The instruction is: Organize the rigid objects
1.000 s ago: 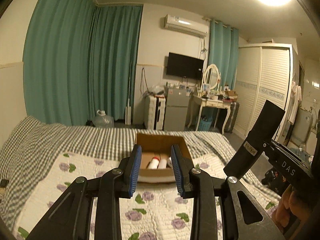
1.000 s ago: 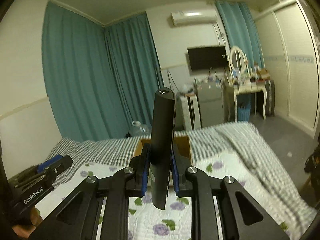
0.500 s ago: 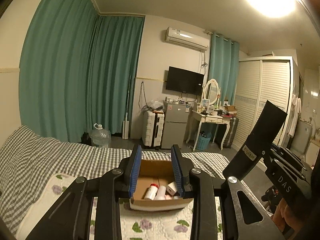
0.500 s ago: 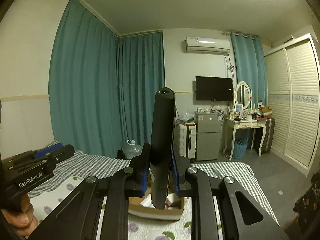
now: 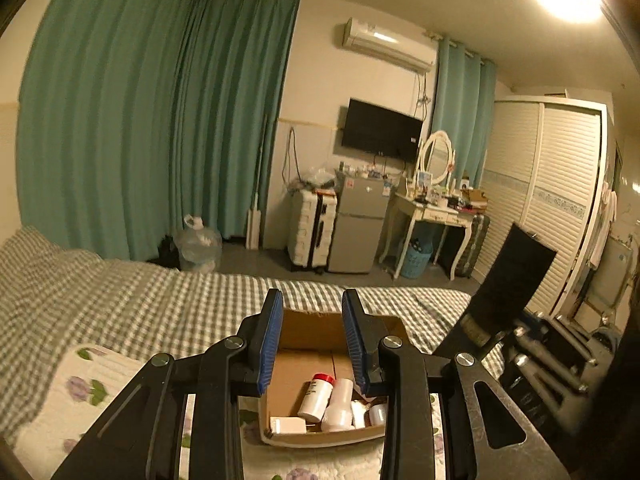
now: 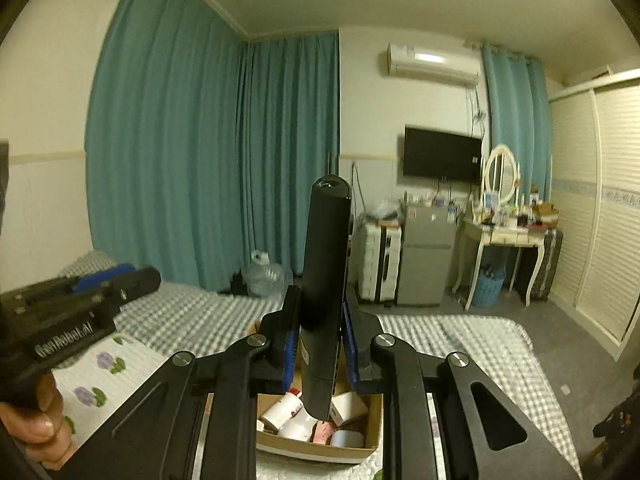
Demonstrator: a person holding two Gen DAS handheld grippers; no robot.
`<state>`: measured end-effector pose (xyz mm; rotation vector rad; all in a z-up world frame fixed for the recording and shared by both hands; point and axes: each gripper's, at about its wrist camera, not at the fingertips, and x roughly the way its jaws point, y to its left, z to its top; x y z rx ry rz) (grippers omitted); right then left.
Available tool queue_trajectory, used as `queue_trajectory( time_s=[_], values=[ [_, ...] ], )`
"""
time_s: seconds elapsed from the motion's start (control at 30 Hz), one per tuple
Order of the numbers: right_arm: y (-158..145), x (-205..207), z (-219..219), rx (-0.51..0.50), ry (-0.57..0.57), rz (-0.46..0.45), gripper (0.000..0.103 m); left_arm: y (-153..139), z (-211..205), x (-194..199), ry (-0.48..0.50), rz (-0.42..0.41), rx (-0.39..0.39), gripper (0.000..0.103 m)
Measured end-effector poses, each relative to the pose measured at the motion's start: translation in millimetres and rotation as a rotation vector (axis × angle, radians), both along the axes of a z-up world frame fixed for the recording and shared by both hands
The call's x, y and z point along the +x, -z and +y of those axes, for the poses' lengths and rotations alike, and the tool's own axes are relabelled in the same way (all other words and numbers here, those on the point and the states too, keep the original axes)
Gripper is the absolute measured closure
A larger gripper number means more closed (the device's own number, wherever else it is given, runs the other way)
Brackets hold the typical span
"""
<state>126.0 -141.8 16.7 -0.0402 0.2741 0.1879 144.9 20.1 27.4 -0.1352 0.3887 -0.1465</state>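
An open cardboard box [image 5: 304,376] sits on the bed and holds several white bottles and jars, one with a red cap [image 5: 322,378]. It also shows in the right wrist view [image 6: 312,446]. My right gripper [image 6: 319,340] is shut on a tall black cylinder [image 6: 325,280], held upright just above the box. The cylinder also shows in the left wrist view [image 5: 504,292] at the right. My left gripper [image 5: 312,340] is open and empty, just above the box's near side. It also shows in the right wrist view [image 6: 116,280] at the left.
The bed has a checked sheet [image 5: 140,304] and a floral quilt [image 5: 80,392]. Beyond it stand teal curtains [image 5: 160,120], a water jug [image 5: 198,242], a white suitcase [image 5: 312,232], a small fridge [image 5: 358,232], a dressing table [image 5: 436,212] and a wardrobe [image 5: 552,184].
Both grippers have moved forward over the bed and closer to the box, which now sits larger and lower in both views. The black cylinder stays gripped.
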Motion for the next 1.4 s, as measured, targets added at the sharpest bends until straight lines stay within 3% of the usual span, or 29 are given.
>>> queue_trajectory(
  time_s=[0.13, 0.27, 0.43, 0.6, 0.77, 0.83, 0.9, 1.17, 1.27, 1.33, 1.4],
  values=[
    [28.5, 37.3, 3.8, -0.045, -0.012, 0.054, 0.084, 29.4, -5.5, 40.3, 0.023, 0.078, 0.016, 0.071],
    [61.8, 79.0, 3.7, -0.016, -0.059, 0.174, 0.084, 60.2, -16.2, 71.2, 0.037, 0.14, 0.053, 0.071],
    [108.7, 124.1, 3.7, -0.013, -0.083, 0.338, 0.084, 98.9, -26.0, 109.1, 0.082, 0.229, 0.04, 0.071],
    [147.2, 160.0, -5.2, -0.032, -0.117, 0.471, 0.084, 124.9, -45.0, 133.3, 0.108, 0.295, 0.085, 0.072],
    [167.4, 179.0, -13.9, -0.047, -0.101, 0.511, 0.08, 134.3, -49.4, 141.3, 0.107, 0.316, 0.077, 0.072],
    [168.2, 174.0, -25.0, -0.012, -0.078, 0.492, 0.064, 134.5, -48.0, 141.1, 0.105, 0.316, 0.064, 0.072],
    [164.3, 167.1, -33.5, 0.006, -0.07, 0.459, 0.04, 134.2, -47.2, 140.5, 0.095, 0.307, 0.051, 0.072],
    [134.8, 151.1, -54.2, 0.048, 0.013, 0.384, 0.039, 108.4, -38.4, 124.7, 0.068, 0.295, 0.04, 0.069],
    [109.1, 139.9, -59.0, 0.065, 0.046, 0.342, 0.038, 81.9, -33.7, 107.7, 0.042, 0.25, 0.045, 0.056],
    [91.6, 129.3, -63.3, 0.085, 0.057, 0.314, 0.035, 66.8, -30.8, 96.7, 0.032, 0.224, 0.037, 0.054],
    [72.2, 115.2, -66.9, 0.094, 0.07, 0.278, 0.029, 47.2, -27.9, 81.3, 0.025, 0.199, 0.021, 0.047]
  ],
)
